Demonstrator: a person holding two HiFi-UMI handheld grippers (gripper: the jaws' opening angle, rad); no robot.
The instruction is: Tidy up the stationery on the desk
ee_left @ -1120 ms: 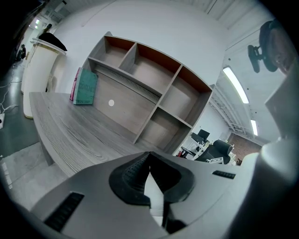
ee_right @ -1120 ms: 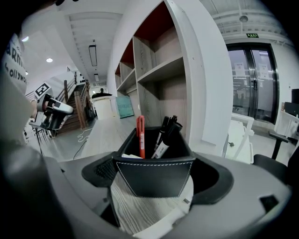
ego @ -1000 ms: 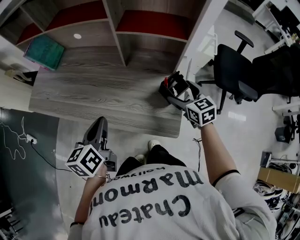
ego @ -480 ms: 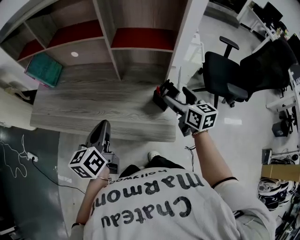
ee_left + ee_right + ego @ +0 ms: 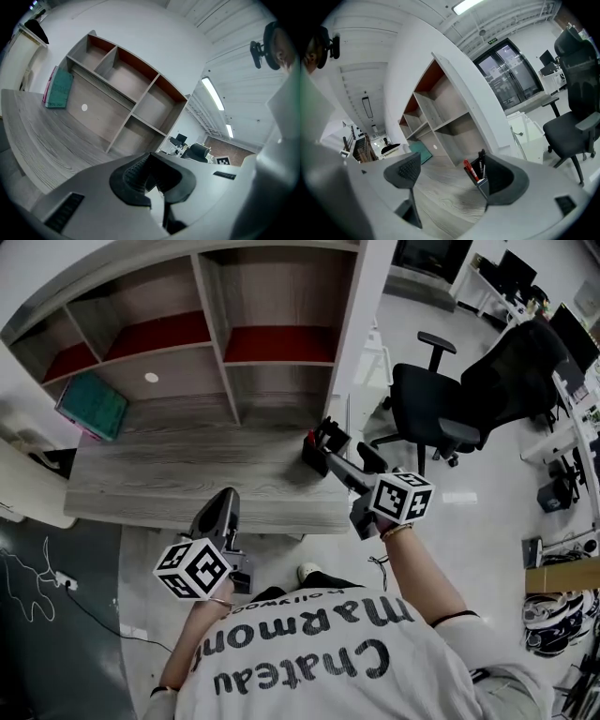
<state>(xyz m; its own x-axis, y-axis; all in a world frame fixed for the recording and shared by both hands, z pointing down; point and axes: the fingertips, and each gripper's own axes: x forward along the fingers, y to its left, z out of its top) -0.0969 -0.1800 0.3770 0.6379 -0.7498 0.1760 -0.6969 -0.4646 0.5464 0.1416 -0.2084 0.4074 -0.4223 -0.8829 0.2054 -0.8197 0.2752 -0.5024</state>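
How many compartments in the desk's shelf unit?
5. Three red-backed in the upper row: left compartment, middle compartment, right compartment. Two below: wide compartment at left, narrower compartment at right. None looks hidden.

Desk (image 5: 169,474) — matt gry wood grain.

The right gripper (image 5: 454,177) has its jaws wide apart over the grey wood-grain desk (image 5: 440,201). A dark pen holder (image 5: 482,183) stands between them, close against the inner face of the right-hand pad; whether they touch is unclear. A red marker (image 5: 469,169) and some black pens (image 5: 482,159) stick up from it. Farther back is an open shelf unit (image 5: 440,112) with reddish back panels, and a teal book (image 5: 420,152) leans at its left end. A black office chair (image 5: 572,126) is on the right, with glass doors (image 5: 511,75) far behind.
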